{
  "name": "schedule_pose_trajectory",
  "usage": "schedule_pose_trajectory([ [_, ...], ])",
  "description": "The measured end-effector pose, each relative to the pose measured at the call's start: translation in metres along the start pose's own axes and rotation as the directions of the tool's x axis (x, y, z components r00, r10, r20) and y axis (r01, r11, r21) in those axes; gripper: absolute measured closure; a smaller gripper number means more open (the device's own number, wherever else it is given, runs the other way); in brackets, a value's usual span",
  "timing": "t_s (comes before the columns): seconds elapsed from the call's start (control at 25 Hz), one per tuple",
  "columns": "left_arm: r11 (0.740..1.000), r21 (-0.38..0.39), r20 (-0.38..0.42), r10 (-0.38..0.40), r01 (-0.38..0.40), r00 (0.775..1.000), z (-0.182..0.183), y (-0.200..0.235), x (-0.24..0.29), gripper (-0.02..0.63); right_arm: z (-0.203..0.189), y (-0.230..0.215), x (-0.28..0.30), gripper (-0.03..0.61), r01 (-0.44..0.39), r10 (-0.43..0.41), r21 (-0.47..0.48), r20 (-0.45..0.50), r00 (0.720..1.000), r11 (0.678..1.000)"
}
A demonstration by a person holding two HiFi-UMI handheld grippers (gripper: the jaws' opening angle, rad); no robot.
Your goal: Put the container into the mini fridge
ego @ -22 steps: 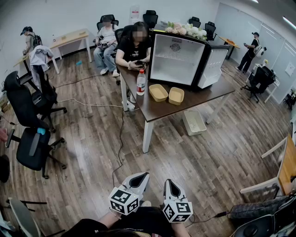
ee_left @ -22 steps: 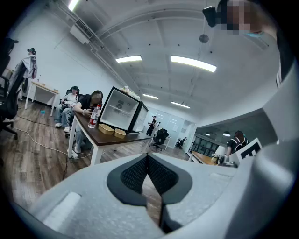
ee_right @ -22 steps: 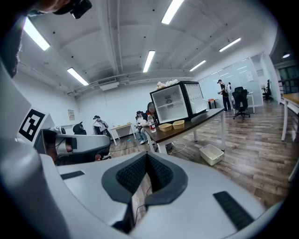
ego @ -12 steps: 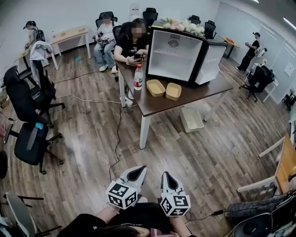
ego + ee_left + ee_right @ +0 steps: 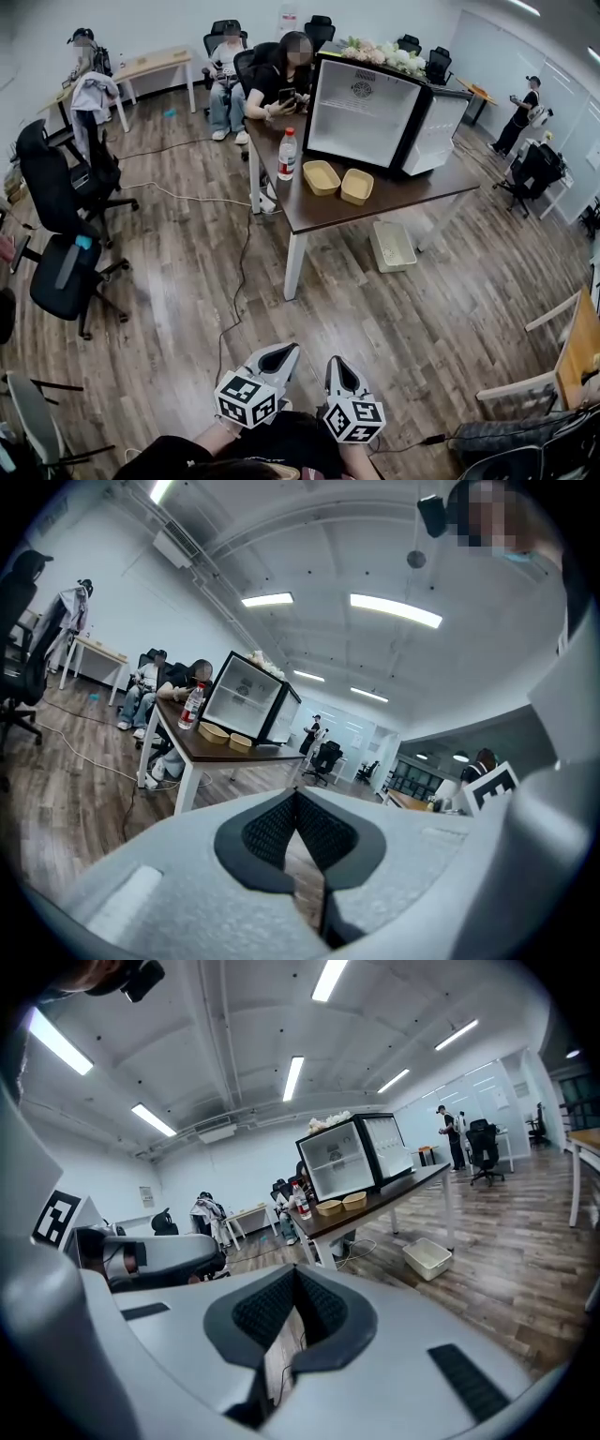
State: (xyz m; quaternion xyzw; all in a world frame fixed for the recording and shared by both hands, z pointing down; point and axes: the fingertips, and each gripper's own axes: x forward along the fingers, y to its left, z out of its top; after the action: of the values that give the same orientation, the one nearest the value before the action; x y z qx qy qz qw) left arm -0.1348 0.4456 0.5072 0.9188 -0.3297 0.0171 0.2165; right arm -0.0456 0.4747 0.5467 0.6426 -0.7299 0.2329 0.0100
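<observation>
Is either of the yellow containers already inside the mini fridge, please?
No, both yellow containers sit on the table in front of the open mini fridge.

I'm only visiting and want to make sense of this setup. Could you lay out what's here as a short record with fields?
Place: office with a wood floor
Table: dark top, white legs
Mini fridge: on the table, door open, nothing visible inside
First container: tan, on the table in front of the fridge
Second container: tan, beside the first
Bottle: upright, next to the first container
Left hand-held gripper: shut, empty, far from the table
Right hand-held gripper: shut, empty
Progress: no container picked up yet
</observation>
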Motion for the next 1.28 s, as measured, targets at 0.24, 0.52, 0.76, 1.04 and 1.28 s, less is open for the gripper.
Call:
schedule_pose_trajectory([
  [0.24, 0.999, 0.026, -0.036, -0.03, 0.031, 0.999, -0.003, -0.001, 0.015, 0.606, 0.001, -0.01, 0.007, 0.571, 0.004, -0.004, 0.023, -0.002, 1.0, 1.0],
  [0.52, 0.999, 0.004, -0.06, -0.051, 0.051, 0.997, 0.006, 0.016, 0.053, 0.606, 0.012, -0.034, 0.032, 0.571, 0.049, -0.048, 0.049, -0.009, 0.999, 0.998],
  [0.76, 0.998, -0.013, -0.083, -0.06, 0.059, 0.995, 0.018, 0.052, 0.088, 0.606, 0.021, -0.05, 0.077, 0.571, 0.077, -0.074, 0.075, -0.04, 0.996, 0.994],
  [1.04, 0.997, -0.031, -0.082, -0.075, 0.073, 0.994, 0.049, 0.106, 0.141, 0.606, 0.049, -0.065, 0.148, 0.571, 0.107, -0.103, 0.08, -0.046, 0.994, 0.991],
  [1.28, 0.995, -0.022, -0.091, -0.101, 0.1, 0.991, 0.079, 0.155, 0.181, 0.606, 0.078, -0.066, 0.209, 0.571, 0.137, -0.136, 0.089, -0.022, 0.991, 0.987],
])
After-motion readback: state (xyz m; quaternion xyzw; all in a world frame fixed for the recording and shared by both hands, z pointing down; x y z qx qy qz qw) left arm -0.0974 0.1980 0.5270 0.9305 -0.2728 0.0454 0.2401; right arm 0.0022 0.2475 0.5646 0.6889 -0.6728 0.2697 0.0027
